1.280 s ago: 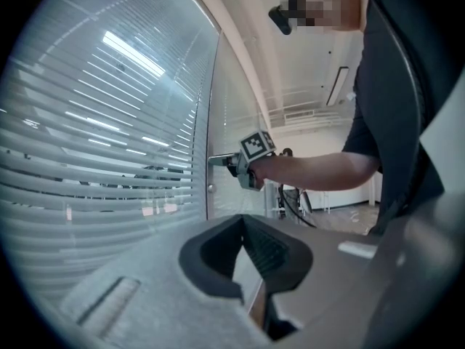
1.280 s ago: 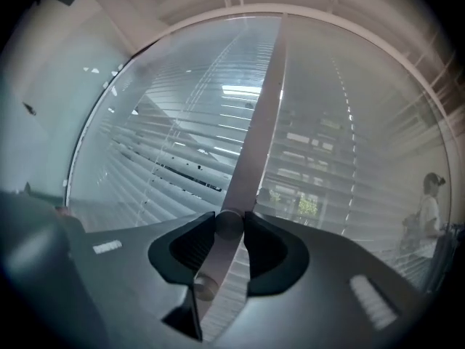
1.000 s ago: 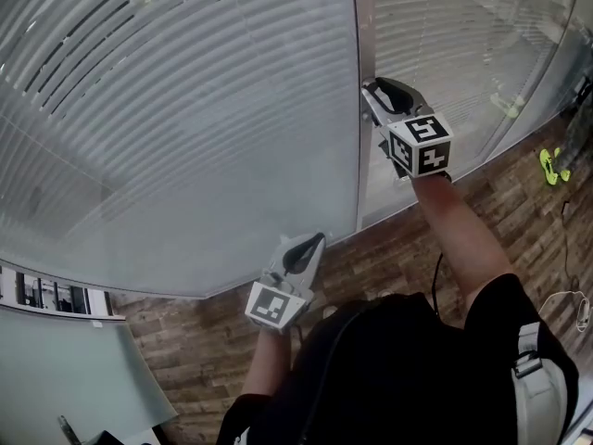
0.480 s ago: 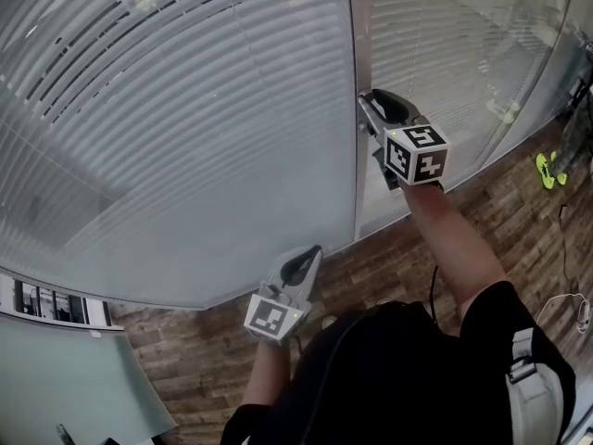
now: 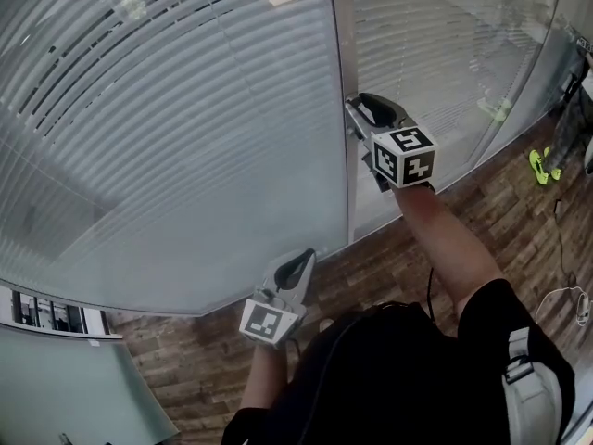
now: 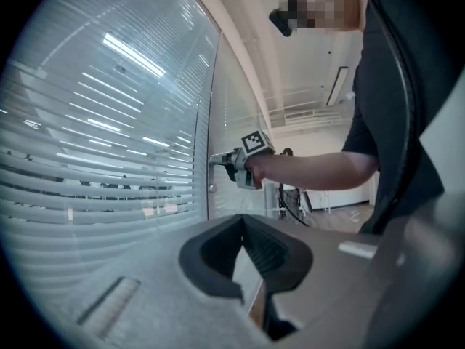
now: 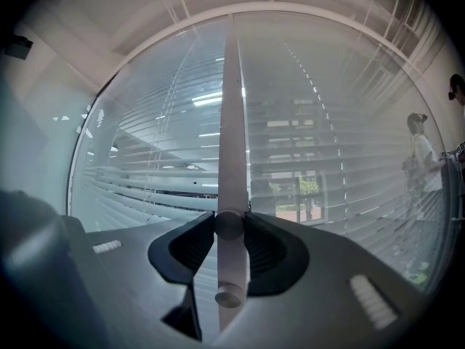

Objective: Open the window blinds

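The blinds (image 5: 185,137) sit behind the glass with slats mostly shut, and the right claw (image 5: 353,109) is clamped on the small round knob (image 7: 229,224) on the frame post (image 7: 232,122) between the panes. The sound way on is probably to keep the squeeze firm and roll the wrist squarely about the knob's axis without pulling outward. Against a second ago the right claw's marker cube (image 5: 404,156) has rolled slightly, the slats look much the same, and the left claw (image 5: 306,258) stays low, closed and empty.
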A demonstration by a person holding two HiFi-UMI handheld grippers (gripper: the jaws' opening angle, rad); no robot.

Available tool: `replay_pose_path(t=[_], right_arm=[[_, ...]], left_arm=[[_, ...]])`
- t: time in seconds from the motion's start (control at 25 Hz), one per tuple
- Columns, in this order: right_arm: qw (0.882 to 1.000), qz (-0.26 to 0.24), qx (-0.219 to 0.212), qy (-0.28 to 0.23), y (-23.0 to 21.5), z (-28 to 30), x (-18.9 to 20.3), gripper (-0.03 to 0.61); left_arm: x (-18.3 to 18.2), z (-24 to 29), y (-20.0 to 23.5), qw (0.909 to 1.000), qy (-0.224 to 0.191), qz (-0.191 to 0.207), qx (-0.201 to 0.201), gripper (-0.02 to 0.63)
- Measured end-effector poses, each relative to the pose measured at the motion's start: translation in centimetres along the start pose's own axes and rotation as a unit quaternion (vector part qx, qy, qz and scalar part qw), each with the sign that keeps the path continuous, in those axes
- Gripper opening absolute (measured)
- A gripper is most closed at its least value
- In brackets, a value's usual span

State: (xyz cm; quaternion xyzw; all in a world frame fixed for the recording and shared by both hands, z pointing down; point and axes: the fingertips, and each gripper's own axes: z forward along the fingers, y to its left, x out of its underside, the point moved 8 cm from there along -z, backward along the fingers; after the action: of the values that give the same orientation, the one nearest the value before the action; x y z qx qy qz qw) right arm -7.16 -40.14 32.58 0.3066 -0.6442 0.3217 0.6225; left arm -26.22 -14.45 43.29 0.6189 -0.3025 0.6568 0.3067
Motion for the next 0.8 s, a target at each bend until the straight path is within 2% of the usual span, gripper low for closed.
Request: replay_pose_path(t=[0.28, 0.4, 0.64, 0.8], right_arm=[[1.0, -0.005, -0.016, 0.008, -0.1, 0.0, -0.2, 0.137], [0.999, -0.011, -0.031, 0.01, -0.2, -0.4, -0.2, 0.188], [0.995, -0.085, -0.038, 0.026, -0.3, -1.3, 0.1, 0.225], [0.985, -0.161, -0.042, 0.041, 0.1, -1.8, -0.1, 0.233]], left_arm=[[-0.1, 1.3, -0.7, 0.9999, -0.002, -0.001, 0.013, 0.005], [-0.1, 1.6, -0.9, 0.9998, -0.005, -0.002, 0.017, 0.005], [0.1, 2.4, -1.3, 0.9997, -0.003, -0.002, 0.023, 0.004], [0.1, 2.9, -1.4, 0.9997, -0.002, -0.001, 0.026, 0.005]])
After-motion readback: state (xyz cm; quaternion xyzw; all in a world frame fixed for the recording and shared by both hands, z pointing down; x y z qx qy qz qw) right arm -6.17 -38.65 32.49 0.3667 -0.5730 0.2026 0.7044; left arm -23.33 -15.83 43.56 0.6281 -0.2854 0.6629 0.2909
